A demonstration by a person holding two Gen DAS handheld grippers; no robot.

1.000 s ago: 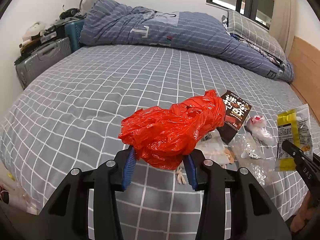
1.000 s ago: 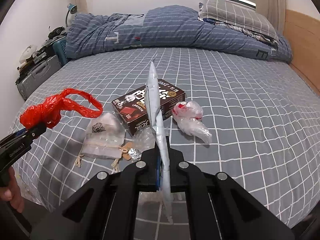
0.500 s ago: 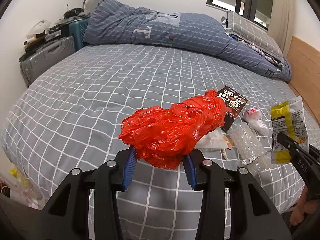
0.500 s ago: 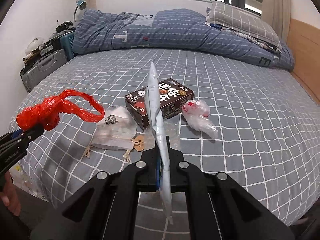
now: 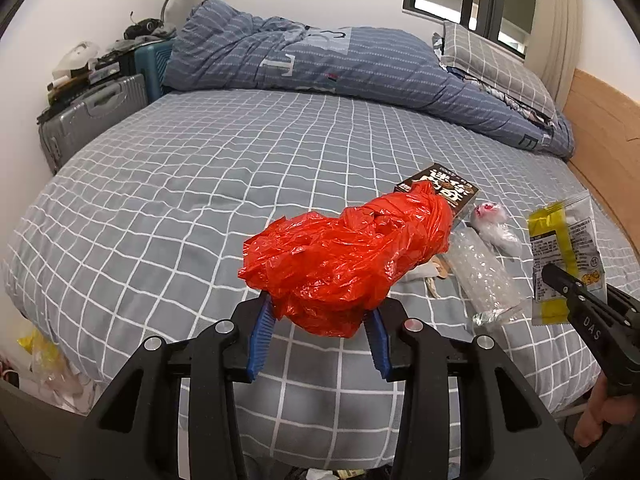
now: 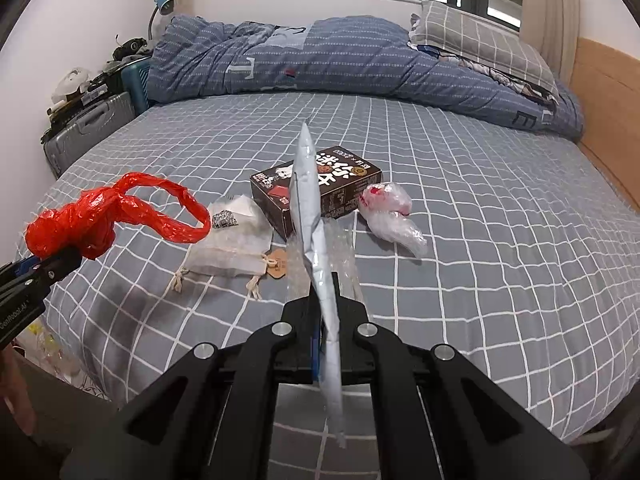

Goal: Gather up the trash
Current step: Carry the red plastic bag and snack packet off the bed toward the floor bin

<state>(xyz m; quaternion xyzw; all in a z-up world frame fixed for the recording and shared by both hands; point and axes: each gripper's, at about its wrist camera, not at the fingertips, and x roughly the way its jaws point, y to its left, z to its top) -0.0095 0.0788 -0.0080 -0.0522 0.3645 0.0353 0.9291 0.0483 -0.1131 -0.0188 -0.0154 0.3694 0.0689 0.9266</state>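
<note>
- Left gripper point(image 5: 316, 330): blue pads clamped on a crumpled red plastic bag point(image 5: 344, 264), held above the near edge of the bed point(image 5: 208, 184).
- Right gripper point(image 6: 325, 312): closed tight on a yellow snack wrapper point(image 5: 564, 256), raised clear of the bed.
- On the bed: dark box point(image 6: 316, 188), clear wraps point(image 6: 390, 214), drawstring pouch point(image 6: 232, 244), all near the box.

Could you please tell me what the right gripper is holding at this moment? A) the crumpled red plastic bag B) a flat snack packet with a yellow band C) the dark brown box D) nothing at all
B: the right gripper is shut on the flat snack packet, seen edge-on in its own view, while the red plastic bag sits in the left gripper and the dark brown box lies on the bed.
</note>
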